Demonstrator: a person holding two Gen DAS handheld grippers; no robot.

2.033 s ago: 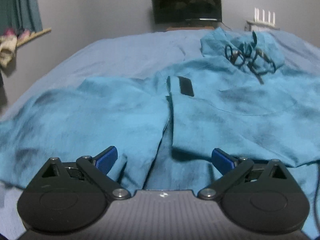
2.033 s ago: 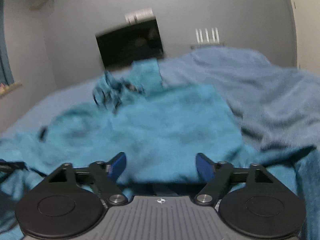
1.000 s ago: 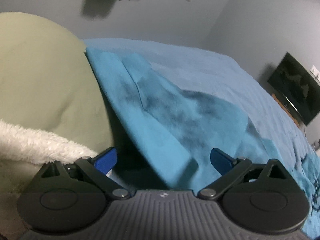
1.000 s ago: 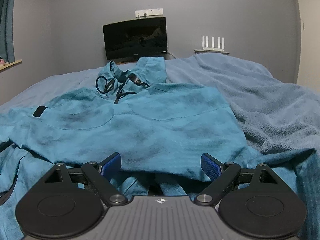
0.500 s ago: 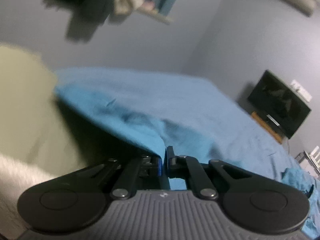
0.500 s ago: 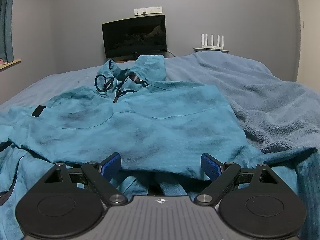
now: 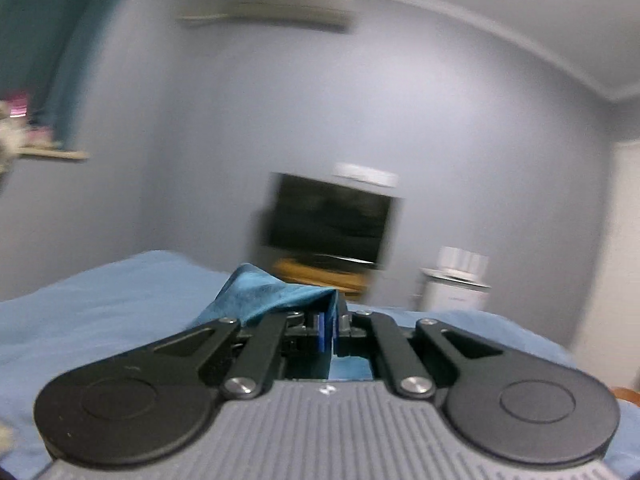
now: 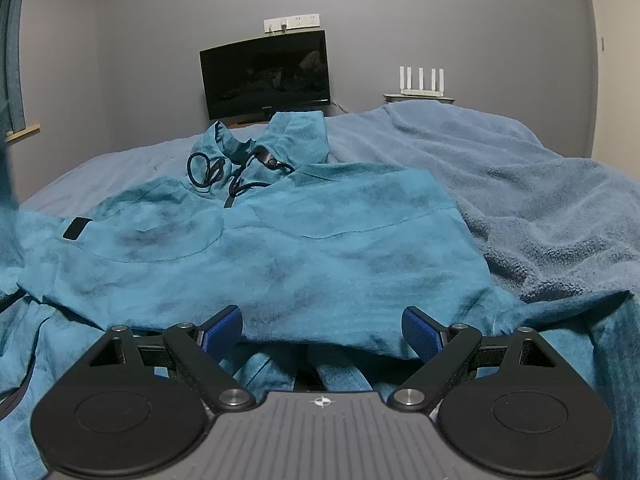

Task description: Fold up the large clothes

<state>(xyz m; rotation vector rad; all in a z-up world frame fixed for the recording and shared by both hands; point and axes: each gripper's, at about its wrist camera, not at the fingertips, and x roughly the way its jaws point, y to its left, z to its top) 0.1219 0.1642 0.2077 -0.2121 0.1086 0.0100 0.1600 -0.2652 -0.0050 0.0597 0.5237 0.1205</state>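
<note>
A large teal hooded jacket lies spread on the bed, its hood and black drawcords at the far end. My left gripper is shut on a fold of the teal jacket, raised above the bed and pointing nearly level at the far wall; that view is blurred. My right gripper stands open and low over the jacket's near hem, with cloth below its blue pads but none pinched. A blurred teal strip at the right wrist view's left edge rises off the bed.
A blue sheet covers the bed and a fluffy blue blanket is heaped on its right. A dark monitor and a white router stand by the far wall. A curtain hangs at the left.
My left gripper closed on the jacket's edge near a pale green pillow, then lifted it and swung round toward the monitor wall. The right gripper stayed put and open.
</note>
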